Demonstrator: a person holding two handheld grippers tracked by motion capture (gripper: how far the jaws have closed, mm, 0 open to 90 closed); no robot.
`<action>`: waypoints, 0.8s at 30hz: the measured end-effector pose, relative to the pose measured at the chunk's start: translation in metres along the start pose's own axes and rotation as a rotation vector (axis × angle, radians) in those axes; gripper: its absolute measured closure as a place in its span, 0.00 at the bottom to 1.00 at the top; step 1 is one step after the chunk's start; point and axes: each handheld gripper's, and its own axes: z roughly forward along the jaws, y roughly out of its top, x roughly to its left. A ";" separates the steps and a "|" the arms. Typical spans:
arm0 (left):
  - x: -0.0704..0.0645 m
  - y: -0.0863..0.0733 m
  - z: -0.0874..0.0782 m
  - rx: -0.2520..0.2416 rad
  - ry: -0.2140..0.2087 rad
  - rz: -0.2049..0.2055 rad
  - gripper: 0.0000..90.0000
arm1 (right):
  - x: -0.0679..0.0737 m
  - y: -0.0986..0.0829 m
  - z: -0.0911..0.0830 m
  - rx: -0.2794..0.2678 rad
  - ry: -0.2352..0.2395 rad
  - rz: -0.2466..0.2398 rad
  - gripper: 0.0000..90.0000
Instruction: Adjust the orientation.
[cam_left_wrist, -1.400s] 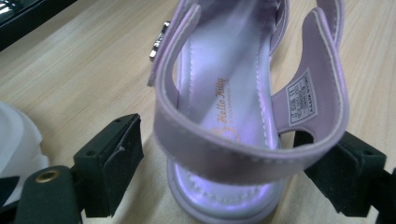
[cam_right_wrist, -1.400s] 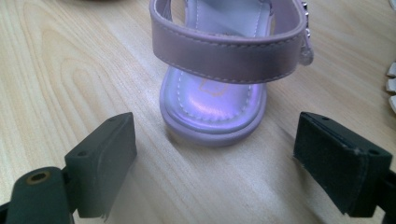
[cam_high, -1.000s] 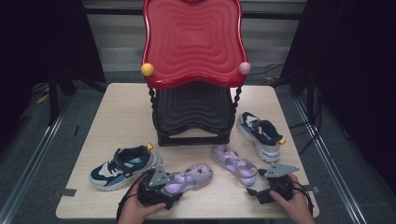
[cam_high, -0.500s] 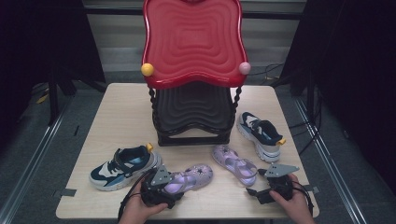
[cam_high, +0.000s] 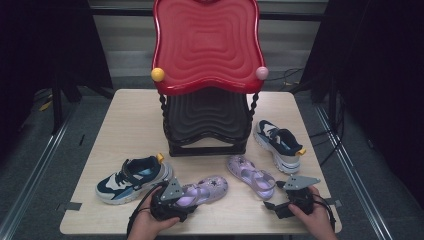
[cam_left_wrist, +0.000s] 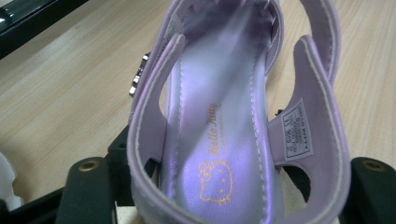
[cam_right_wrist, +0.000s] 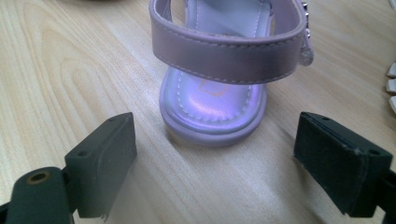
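At the surface's (cam_high: 125, 125) near edge, left tongs (cam_high: 172, 202) straddling a purple sandal's (cam_high: 200, 190) heel, grip uncertain, right tongs (cam_right_wrist: 229, 163) spread before its mate (cam_right_wrist: 219, 88); next, likely closing and lifting.

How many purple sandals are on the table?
2. One purple sandal lies near the front, its heel between the jaws of the left tool. The other sandal lies to its right, just ahead of the open right tool.

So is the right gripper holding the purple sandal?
No, the right gripper is open, and the purple sandal lies on the table ahead of it, untouched.
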 end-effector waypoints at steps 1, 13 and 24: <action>0.000 0.000 0.000 -0.001 -0.001 0.000 0.36 | 0.000 0.000 0.000 0.000 0.000 0.000 0.14; -0.002 0.000 -0.002 -0.014 0.013 0.026 0.41 | 0.000 0.000 0.000 0.000 0.001 -0.002 0.14; -0.003 0.004 -0.014 -0.026 0.018 -0.010 0.41 | 0.000 0.000 0.000 0.000 0.002 -0.001 0.14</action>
